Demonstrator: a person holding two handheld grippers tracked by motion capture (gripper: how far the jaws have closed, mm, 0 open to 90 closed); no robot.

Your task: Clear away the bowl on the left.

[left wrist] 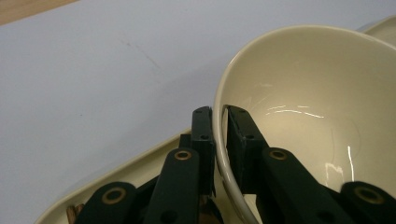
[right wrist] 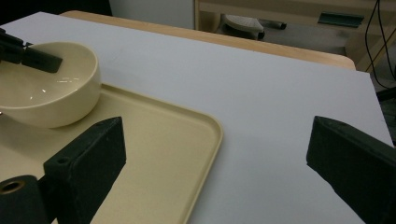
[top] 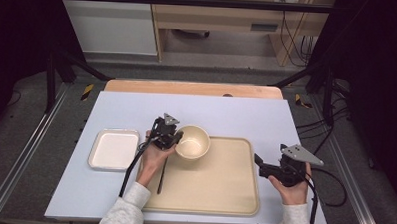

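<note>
High view, left to right: a white square dish [top: 114, 149] lies on the worktop [top: 136, 110]; beside it the left tongs [top: 174, 139] pinch the rim of the cream bowl [top: 194, 141], which sits at the beige tray's [top: 223, 193] far left corner; the right tongs [top: 259, 162] hover spread wide just past the tray's right edge.

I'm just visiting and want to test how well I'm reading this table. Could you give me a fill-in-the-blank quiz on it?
1. The left hand-held gripper is clamped on the rim of the cream ____.
2. The bowl sits at a corner of the beige ____.
3. The right hand-held gripper has its jaws ____, with nothing between them.
4. Left of the tray lies a shallow white square ____.

Missing words: bowl; tray; open; dish
</note>
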